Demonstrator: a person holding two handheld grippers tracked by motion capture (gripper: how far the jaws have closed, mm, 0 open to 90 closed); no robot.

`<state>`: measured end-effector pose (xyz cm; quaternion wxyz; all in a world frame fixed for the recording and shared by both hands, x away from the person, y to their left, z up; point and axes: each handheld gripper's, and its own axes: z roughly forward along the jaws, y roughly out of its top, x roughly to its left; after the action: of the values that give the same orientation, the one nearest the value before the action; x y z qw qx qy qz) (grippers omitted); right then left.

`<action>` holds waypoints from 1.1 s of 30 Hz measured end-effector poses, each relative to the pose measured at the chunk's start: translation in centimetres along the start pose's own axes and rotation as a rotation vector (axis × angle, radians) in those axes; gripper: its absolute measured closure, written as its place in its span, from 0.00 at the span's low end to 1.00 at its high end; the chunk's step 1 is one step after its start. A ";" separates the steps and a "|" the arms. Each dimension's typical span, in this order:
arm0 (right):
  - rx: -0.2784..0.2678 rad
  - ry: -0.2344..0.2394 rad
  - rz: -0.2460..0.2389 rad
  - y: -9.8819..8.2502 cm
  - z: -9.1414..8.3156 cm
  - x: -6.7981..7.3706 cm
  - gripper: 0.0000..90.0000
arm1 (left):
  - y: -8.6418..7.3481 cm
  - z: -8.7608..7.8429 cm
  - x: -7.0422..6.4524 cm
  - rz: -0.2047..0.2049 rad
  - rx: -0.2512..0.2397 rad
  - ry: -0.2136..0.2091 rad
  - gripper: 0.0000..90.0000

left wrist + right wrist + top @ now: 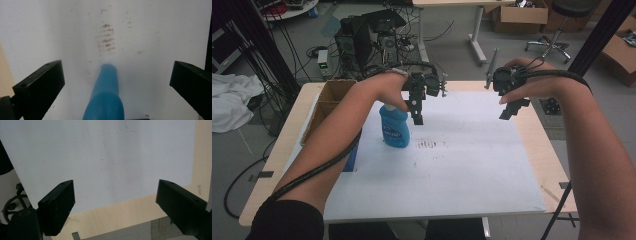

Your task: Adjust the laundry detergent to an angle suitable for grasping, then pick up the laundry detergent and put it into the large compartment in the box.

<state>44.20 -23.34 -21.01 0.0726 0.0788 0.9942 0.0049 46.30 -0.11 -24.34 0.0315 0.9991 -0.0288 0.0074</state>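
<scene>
Forearms in dark sleeves fill the near edge of the high view as I work over a white sheet (472, 160) laid on the table (287, 145). At the far left, an open cardboard box (329, 102) sits on the table's edge. Just right of it stands the blue bottle (394, 125), upright on the sheet, its long axis vertical, its label facing me. My left gripper (417, 119) hangs beside the bottle's top, a little to its right and pointing downward; in the left gripper view the blue nozzle and neck (106, 95) rise up the middle of the gap, with both black jaws standing well clear on either side. The jaws are spread as wide as they go and touch nothing. A patch of brown smudges (430, 145) marks the sheet just right of the bottle's base.

Farther right, my right gripper (512, 111) hovers near the sheet's far right edge, well apart from the bottle, its jaws likewise spread and holding nothing; the right gripper view looks down on bare sheet and a strip of pale wood.

By my reading, the left hand is plainly the nearer one, and the coming move turns on this: the bottle sits below and slightly left of the left gripper, so it would need to settle down around the neck before closing.
</scene>
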 end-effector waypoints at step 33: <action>0.002 -0.020 0.006 0.2 -0.2 0.0 0.17 | 0.2 -0.7 0.2 0.020 -0.020 0.011 0.00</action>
<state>44.23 -23.11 -20.75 0.0827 0.0820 0.9932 0.0035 46.49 -0.26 -23.58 0.0418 0.9983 -0.0387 0.0130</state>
